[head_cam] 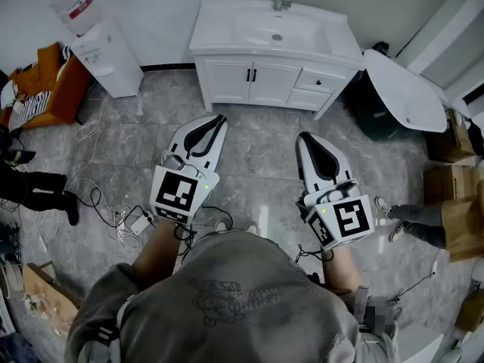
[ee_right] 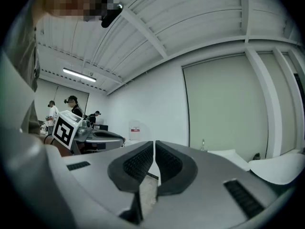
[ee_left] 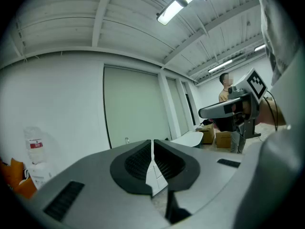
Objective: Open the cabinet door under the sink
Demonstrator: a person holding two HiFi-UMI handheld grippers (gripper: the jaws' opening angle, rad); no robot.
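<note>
"Logging the target first: where is the door?"

"On the white cabinet (head_cam: 318, 89) at the far edge of the floor, against the wall, under the sink (head_cam: 277, 30). Two doors (head_cam: 227, 80) fill its left part, both flush and shut. Their dark handles (head_cam: 252, 75) sit side by side at the centre seam, with drawers to the right."

"And the tongs?"

"The left gripper (head_cam: 219, 118) and right gripper (head_cam: 305, 136) are both clenched on nothing. Each gripper view shows the pads met at the tips, with only floor and wall beyond. The person holds them out in front, side by side, noses toward the cabinet and well apart from it."

"Reason for that posture?"

"In my judgement, a ready stance. Facing the unit squarely keeps either tool in line with the handles. The task is not yet begun."

"What does the next move call for?"

"Closing the gap, parting one pair of jaws and taking a handle. The handles are slim and close together, so the risk is catching both or slipping off. Cables (head_cam: 113, 210) lie toward the left edge of the floor, off the straight path"
</note>
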